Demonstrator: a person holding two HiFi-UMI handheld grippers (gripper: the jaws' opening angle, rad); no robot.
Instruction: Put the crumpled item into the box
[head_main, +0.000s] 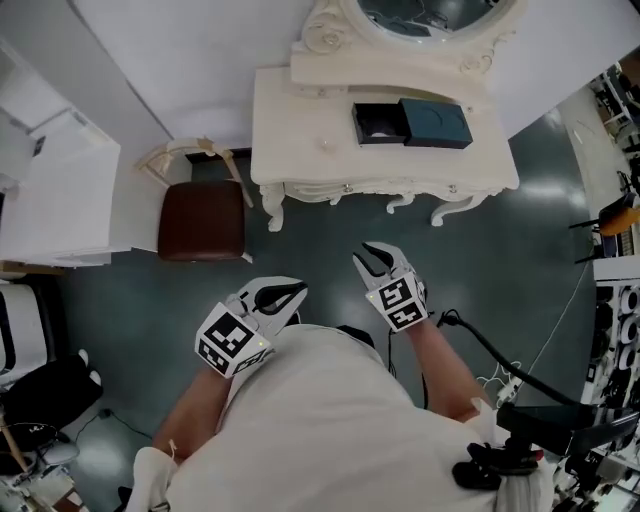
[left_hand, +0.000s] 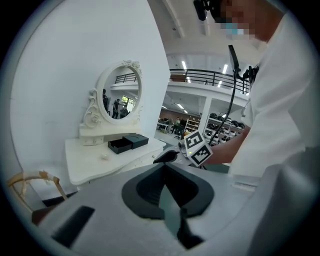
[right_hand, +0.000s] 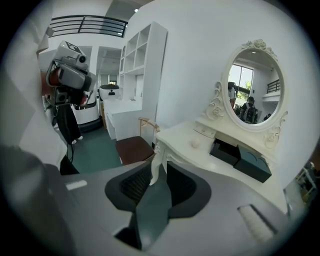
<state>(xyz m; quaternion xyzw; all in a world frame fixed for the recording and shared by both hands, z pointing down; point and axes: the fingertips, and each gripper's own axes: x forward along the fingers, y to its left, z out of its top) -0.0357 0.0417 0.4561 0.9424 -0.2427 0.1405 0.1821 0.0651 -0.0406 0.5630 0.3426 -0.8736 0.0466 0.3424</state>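
You stand on a smooth grey-green floor (head_main: 330, 250), facing an ornate white dressing table (head_main: 300, 110) with an oval mirror in a carved frame (right_hand: 255, 85). The table is set against a white wall. A brown-seated stool with a pale wooden frame (head_main: 202, 218) stands just beside the table's left end. A tall white shelf unit (right_hand: 142, 65) rises beyond it.

The small white crumpled item (head_main: 323, 143) lies on the bare tabletop, outside the open black box (head_main: 378, 123) and to its left. It is well apart from both of your grippers. The box's dark teal lid (head_main: 437, 122) lies touching the box's right side.

Your left gripper (head_main: 298, 292) has its jaws meeting at the tips, with nothing between them. Your right gripper (head_main: 372, 256) has its jaws parted and is also empty; a table leg shows through the gap. Both grippers hang over the floor, short of the table.

Only the head view shows the black cables and equipment (head_main: 520, 440) on the floor at your right. The left gripper view alone shows a bright hall with a railed mezzanine (left_hand: 210, 77) past the wall's edge. It also shows the right gripper's marker cube. The right gripper view alone shows a grey camera rig on a stand (right_hand: 67, 75) at its left, and small figures reflected in the mirror.
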